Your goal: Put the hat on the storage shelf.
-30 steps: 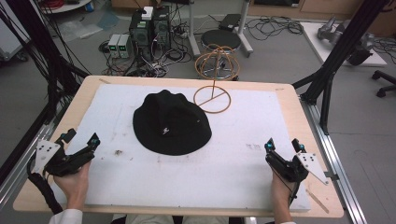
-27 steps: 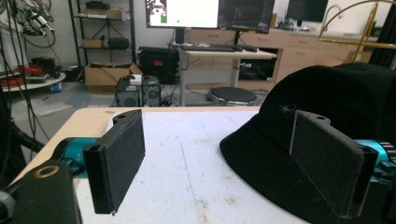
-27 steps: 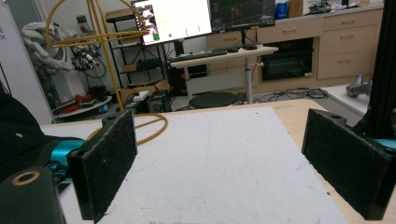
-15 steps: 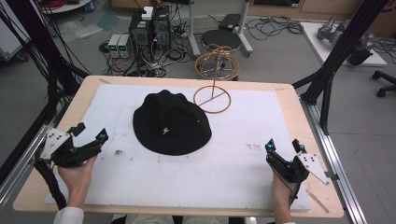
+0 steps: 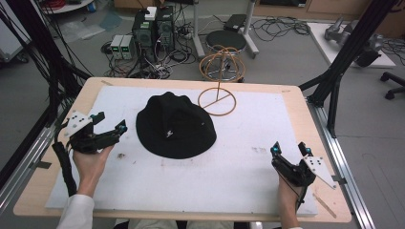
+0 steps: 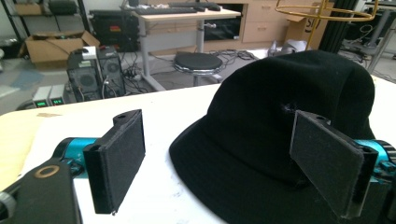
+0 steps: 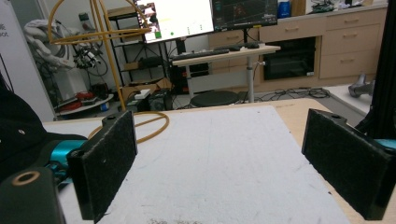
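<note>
A black bucket hat (image 5: 174,125) lies brim-down on the white mat (image 5: 229,176), left of centre. My left gripper (image 5: 111,121) is open just left of the hat's brim and points at it. In the left gripper view the hat (image 6: 280,98) rises close ahead, and the brim runs between and under the spread jaws of this gripper (image 6: 219,121) without touching the pads (image 6: 116,158). My right gripper (image 5: 289,149) is open at the mat's front right, nothing between its jaws. In the right gripper view the jaws of this gripper (image 7: 224,154) frame bare mat, with the hat (image 7: 14,126) at the left edge.
A gold wire hat stand (image 5: 218,78) stands behind the hat, its ring base (image 5: 217,101) on the mat's far edge; its pole (image 7: 109,60) rises at the left. The wooden table (image 5: 296,95) is framed by black struts. Computers, cables and a stool (image 5: 225,40) sit beyond.
My left gripper has moved forward and right, from the front left corner up to the hat's brim. The right gripper and the hat have stayed put.
</note>
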Motion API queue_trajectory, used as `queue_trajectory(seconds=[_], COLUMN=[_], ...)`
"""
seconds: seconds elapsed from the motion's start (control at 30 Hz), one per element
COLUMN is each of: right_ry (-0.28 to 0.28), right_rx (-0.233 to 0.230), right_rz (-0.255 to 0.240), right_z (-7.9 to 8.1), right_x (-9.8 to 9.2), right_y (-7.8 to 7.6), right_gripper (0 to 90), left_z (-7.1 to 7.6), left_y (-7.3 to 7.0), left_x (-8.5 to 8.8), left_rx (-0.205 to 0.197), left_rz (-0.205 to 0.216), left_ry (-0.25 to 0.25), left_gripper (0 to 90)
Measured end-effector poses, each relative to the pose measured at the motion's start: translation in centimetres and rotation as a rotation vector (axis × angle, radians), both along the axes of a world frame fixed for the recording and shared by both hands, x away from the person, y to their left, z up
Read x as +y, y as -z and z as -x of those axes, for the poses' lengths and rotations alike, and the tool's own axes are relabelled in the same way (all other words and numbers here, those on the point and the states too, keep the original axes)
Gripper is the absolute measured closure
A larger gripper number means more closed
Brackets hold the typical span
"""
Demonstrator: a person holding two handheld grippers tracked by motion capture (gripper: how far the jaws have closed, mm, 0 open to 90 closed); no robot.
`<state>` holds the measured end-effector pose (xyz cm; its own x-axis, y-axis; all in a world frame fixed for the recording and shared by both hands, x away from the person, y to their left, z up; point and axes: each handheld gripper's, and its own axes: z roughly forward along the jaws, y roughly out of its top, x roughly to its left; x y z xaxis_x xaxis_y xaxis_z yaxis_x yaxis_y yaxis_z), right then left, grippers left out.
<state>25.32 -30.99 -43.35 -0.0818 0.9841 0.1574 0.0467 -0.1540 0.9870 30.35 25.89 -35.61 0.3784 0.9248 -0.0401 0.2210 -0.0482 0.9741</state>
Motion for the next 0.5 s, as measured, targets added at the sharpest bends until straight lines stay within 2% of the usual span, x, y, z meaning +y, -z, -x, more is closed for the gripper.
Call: queue_trajectory(seconds=[0.03,0.13,0.3,0.5], right_ry=[-0.001,-0.002,-0.008,-0.017], right_rx=[-0.001,0.001,0.009,0.006], right_rz=[0.001,0.000,-0.005,0.009], right_z=[0.0,0.0,-0.1,-0.1], right_x=[0.0,0.0,0.1,0.2], right_y=[0.0,0.0,0.0,0.0], right_gripper=[9.7,9.6,9.6,9.7], left_z=[-0.6,-1.1,-2.2,-2.8], left_y=[-0.2,-0.4,0.1,0.1], left_x=[-0.5,-1.1,-2.4,-4.0], left_rx=[0.009,0.016,0.046,0.058], left_rz=[-0.002,-0.007,-0.032,-0.060], left_ry=[0.002,0.004,0.016,0.043], left_gripper=[18.4,18.4,18.4,18.4])
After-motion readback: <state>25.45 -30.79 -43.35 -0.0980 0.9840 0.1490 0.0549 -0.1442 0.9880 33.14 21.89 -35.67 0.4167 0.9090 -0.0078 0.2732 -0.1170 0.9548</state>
